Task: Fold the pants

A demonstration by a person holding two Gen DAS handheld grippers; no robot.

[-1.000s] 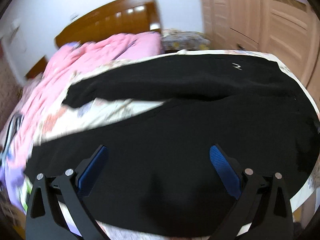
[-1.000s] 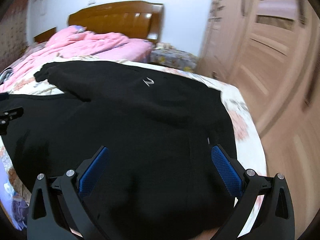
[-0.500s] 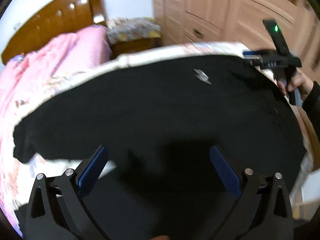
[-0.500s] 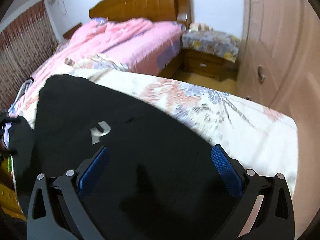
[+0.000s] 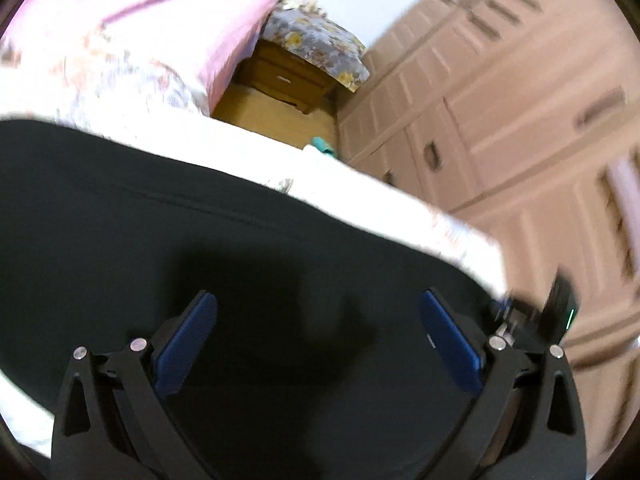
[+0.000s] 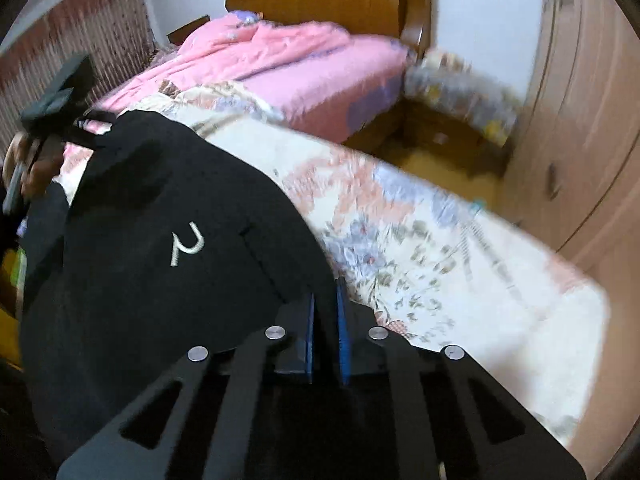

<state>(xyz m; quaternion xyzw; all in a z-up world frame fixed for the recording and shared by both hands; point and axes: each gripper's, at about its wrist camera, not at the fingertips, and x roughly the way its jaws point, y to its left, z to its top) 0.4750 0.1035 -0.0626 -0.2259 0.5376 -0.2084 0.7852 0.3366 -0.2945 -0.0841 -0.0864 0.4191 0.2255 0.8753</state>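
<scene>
Black fabric fills most of both views: the black pants (image 6: pixel 168 248), with a small pale logo (image 6: pixel 187 249) stitched on them, lie spread on a floral bedsheet (image 6: pixel 420 248) at the edge of the bed. The right gripper (image 6: pixel 325 320) reaches in low at the pants' right-hand edge, its blue-padded fingers (image 6: pixel 343 332) drawn nearly together and pinching a fold of the black cloth between them, right where cloth meets sheet. The left gripper (image 5: pixel 318 344) hovers above the broad middle of the pants (image 5: pixel 200 240), its jaws spread wide with nothing between the blue pads (image 5: pixel 186 344); whether its tips touch the cloth I cannot tell. From the right wrist view, the left gripper's black body (image 6: pixel 60 100) shows at the pants' far left edge, gripped by the person's hand (image 6: pixel 36 168). A pink quilt (image 6: pixel 280 64) lies beyond, with a wooden headboard (image 6: pixel 328 0) behind it and pale wardrobe doors (image 5: pixel 520 120) to the right
</scene>
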